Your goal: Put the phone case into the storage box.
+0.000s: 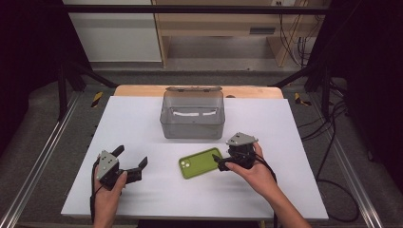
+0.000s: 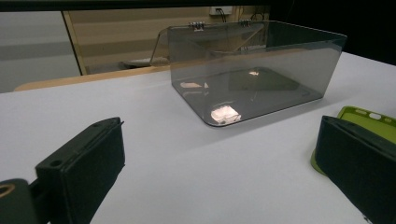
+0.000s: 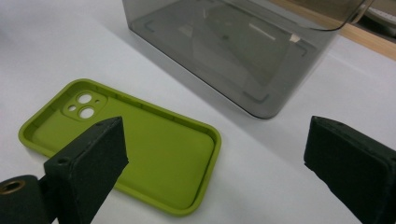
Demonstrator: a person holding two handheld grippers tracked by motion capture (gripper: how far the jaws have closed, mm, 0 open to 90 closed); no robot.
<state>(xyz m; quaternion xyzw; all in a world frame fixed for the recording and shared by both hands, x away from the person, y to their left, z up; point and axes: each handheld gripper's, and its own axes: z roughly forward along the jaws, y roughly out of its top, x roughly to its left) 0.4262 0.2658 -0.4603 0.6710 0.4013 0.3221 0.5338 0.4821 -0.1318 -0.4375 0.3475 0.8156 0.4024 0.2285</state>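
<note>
A green phone case (image 1: pixel 201 162) lies flat on the white worktop (image 1: pixel 142 123), inner side up, with its camera cut-outs toward the person's left. It sits just in front of a clear grey plastic box (image 1: pixel 192 115), which stands upright and open-topped near the far middle of the worktop with its lid hinged back behind it. The right gripper (image 1: pixel 222 164) is held at the case's right end, its jaws spread wide; in the right gripper view one jaw hangs over the near part of the case while the other stands well off to the side above bare worktop, and nothing is clamped between them. Whether the nearer jaw touches the case cannot be told. The left gripper (image 1: pixel 131 160) rests in the person's left hand (image 1: pixel 110 187) near the front left of the worktop, well apart from the case, its jaws likewise wide open and empty; the left gripper view looks across the bare surface toward the box, with an edge of the case behind one jaw.
</note>
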